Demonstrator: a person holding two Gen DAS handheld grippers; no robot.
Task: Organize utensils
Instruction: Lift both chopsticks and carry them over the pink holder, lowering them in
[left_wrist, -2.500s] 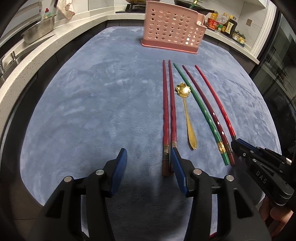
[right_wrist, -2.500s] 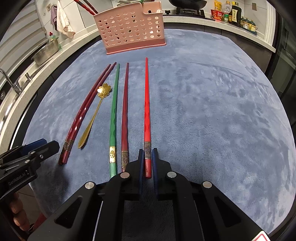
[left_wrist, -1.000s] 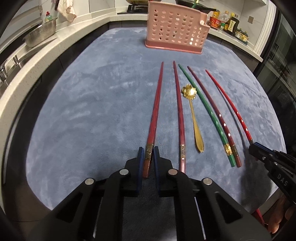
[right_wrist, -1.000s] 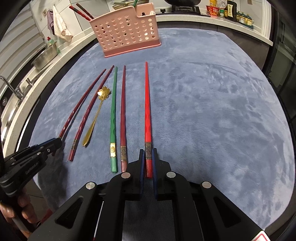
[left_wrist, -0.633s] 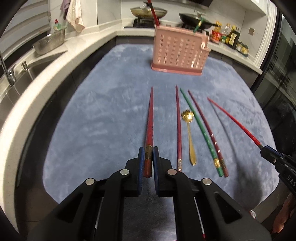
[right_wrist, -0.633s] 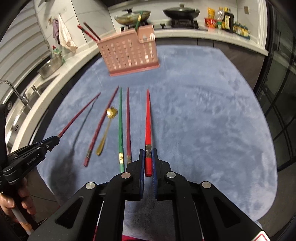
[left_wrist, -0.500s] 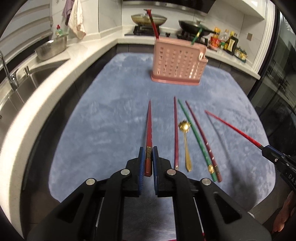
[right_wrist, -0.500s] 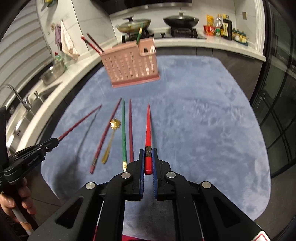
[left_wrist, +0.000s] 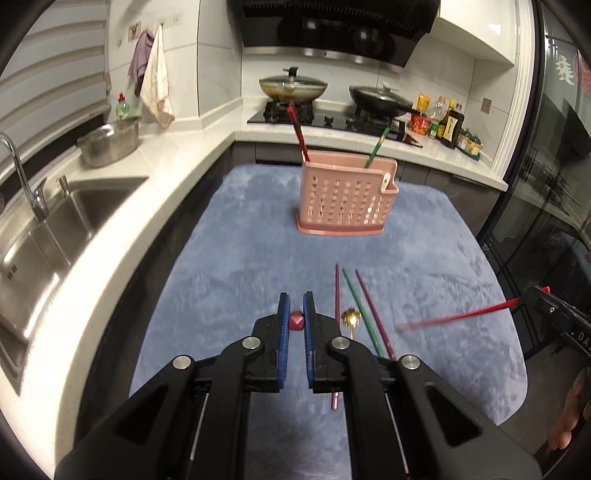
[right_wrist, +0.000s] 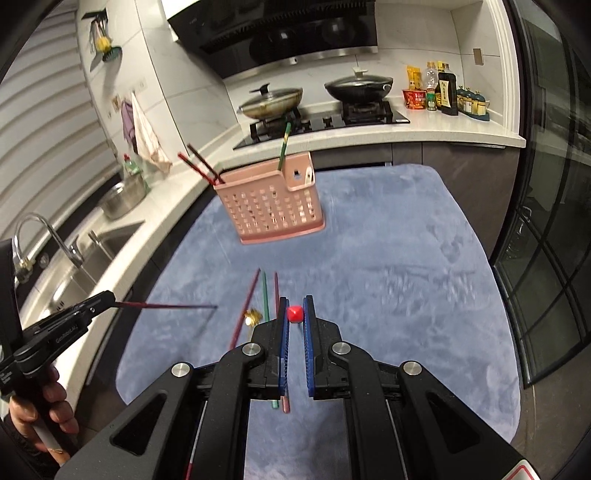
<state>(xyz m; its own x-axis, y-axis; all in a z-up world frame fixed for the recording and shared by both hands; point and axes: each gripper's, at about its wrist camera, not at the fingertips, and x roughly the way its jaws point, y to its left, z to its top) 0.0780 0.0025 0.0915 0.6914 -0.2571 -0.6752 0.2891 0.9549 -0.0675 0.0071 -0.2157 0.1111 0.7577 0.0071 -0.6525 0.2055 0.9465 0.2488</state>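
Observation:
My left gripper (left_wrist: 296, 314) is shut on a dark red chopstick (left_wrist: 296, 320), seen end-on; it also shows in the right wrist view (right_wrist: 162, 306), held high above the mat. My right gripper (right_wrist: 295, 314) is shut on a bright red chopstick (right_wrist: 295, 314), seen end-on, which also shows in the left wrist view (left_wrist: 461, 315). A pink perforated utensil basket (left_wrist: 345, 197) stands at the far end of the blue mat (left_wrist: 240, 258) and holds chopsticks. On the mat lie a dark red chopstick (left_wrist: 337, 291), a green chopstick (left_wrist: 356, 299), another dark red one (left_wrist: 371, 306) and a gold spoon (left_wrist: 351, 318).
A steel sink (left_wrist: 40, 229) and faucet (left_wrist: 22, 173) lie left along the white counter. A metal bowl (left_wrist: 109, 144) stands behind it. A stove with two pans (left_wrist: 325, 92) and bottles (left_wrist: 448, 123) are at the back. A glass door (right_wrist: 546, 258) is on the right.
Both grippers have risen high off the mat, each carrying its chopstick, and now point level toward the basket. The other utensils lie where they were.

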